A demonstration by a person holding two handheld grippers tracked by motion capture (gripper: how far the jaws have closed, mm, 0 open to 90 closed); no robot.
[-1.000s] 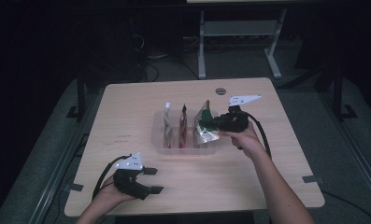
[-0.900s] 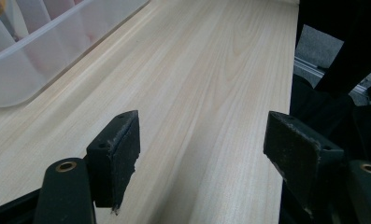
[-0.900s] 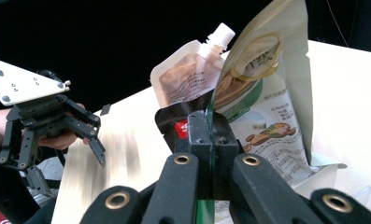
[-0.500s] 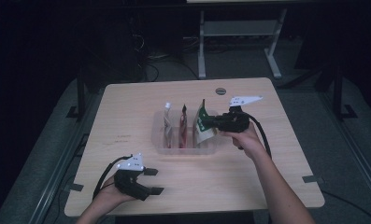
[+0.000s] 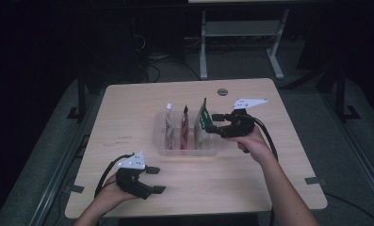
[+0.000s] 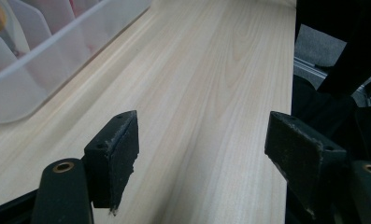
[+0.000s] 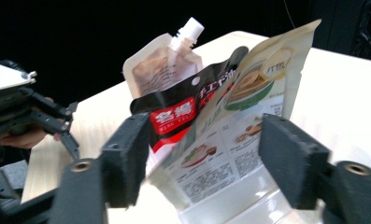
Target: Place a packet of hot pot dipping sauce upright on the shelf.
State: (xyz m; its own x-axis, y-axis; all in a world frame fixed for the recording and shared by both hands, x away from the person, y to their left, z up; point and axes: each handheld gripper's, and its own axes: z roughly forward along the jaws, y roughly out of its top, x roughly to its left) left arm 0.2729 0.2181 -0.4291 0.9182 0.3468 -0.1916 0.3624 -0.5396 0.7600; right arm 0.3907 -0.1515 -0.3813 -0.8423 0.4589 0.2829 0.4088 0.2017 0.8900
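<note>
A clear plastic bin point(image 5: 187, 151) stands mid-table with three pouches upright in it: a white spouted pouch point(image 5: 168, 123) at the left, a red-and-black pouch point(image 5: 184, 126) in the middle and a green-and-cream food pouch point(image 5: 203, 121) at the right. My right gripper point(image 5: 215, 124) hovers at the bin's right end, open, jaws either side of the green-and-cream pouch point(image 7: 239, 135) without pinching it. Behind it are the red-and-black pouch point(image 7: 174, 116) and the spouted pouch point(image 7: 160, 70). My left gripper point(image 5: 154, 179) rests open at the table's front left.
The wooden table point(image 5: 128, 108) has bare room all around the bin. In the left gripper view my left gripper point(image 6: 206, 144) points along the table's front strip, with the bin's corner point(image 6: 43, 60) at the upper left. Dark floor and a desk frame point(image 5: 241, 33) lie beyond.
The green-and-cream pouch went from tilted in the right gripper's hold to upright in the bin's right end, and the right jaws have spread. The left gripper stayed put.
</note>
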